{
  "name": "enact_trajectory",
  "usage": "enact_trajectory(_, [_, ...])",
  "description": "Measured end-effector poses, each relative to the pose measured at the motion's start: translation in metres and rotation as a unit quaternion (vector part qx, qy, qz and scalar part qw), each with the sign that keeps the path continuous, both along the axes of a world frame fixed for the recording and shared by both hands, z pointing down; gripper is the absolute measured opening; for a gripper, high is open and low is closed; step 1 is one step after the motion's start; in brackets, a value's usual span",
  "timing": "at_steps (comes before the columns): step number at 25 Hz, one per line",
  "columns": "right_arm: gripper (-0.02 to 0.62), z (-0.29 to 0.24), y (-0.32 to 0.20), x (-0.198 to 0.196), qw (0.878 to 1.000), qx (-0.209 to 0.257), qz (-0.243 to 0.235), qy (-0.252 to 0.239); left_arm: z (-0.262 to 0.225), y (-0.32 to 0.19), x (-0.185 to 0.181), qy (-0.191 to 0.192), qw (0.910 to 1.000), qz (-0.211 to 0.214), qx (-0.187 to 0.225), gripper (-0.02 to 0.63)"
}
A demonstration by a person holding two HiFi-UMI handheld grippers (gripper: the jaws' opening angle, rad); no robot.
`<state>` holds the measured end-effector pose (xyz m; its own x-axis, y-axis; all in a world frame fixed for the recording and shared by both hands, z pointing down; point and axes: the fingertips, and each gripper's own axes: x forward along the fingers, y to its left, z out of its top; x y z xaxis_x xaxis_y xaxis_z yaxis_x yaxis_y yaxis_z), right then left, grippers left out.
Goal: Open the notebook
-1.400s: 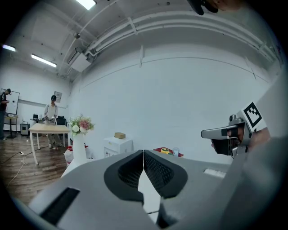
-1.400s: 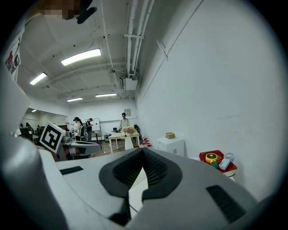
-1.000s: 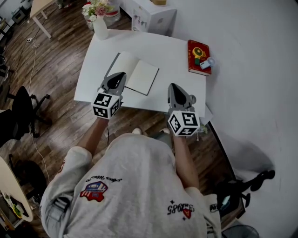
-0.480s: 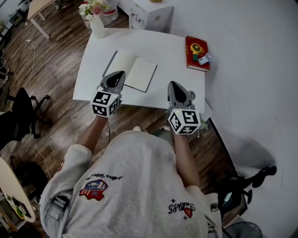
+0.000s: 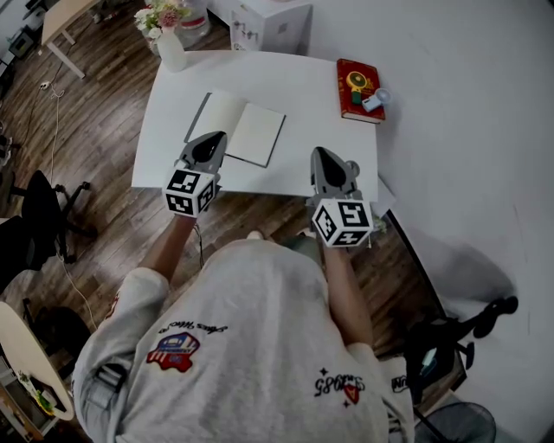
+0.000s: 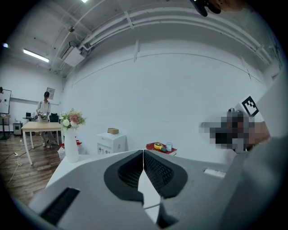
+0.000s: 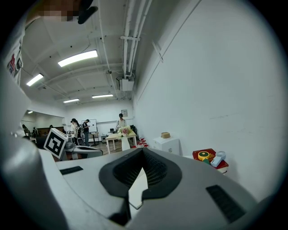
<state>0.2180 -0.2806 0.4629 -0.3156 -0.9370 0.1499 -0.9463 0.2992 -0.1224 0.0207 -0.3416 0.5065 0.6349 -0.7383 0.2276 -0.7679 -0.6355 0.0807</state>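
The notebook lies open on the white table, showing two blank pages. My left gripper is shut and empty, its tip over the near edge of the notebook's left page; whether it touches the page I cannot tell. In the left gripper view the left gripper has its jaws meeting at the tip. My right gripper hangs over bare table to the right of the notebook, near the front edge. Its jaws also meet in the right gripper view, with nothing in the right gripper.
A red book with a tape measure on it lies at the table's far right corner. A white vase of flowers stands at the far left corner. A white cabinet is behind the table, an office chair to the left.
Both grippers and the notebook keep their places relative to each other. Only the head view has drifted a little, shifting the table up and left in the picture.
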Motion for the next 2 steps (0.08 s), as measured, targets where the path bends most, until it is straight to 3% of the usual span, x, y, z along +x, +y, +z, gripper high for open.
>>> enact_trajectory(2, [0.000,0.0016,-0.0002,0.0021,1.000,-0.002,0.000,0.001,0.0009,-0.0008,0.0019,0.000,1.0000,0.001,0.000,0.008])
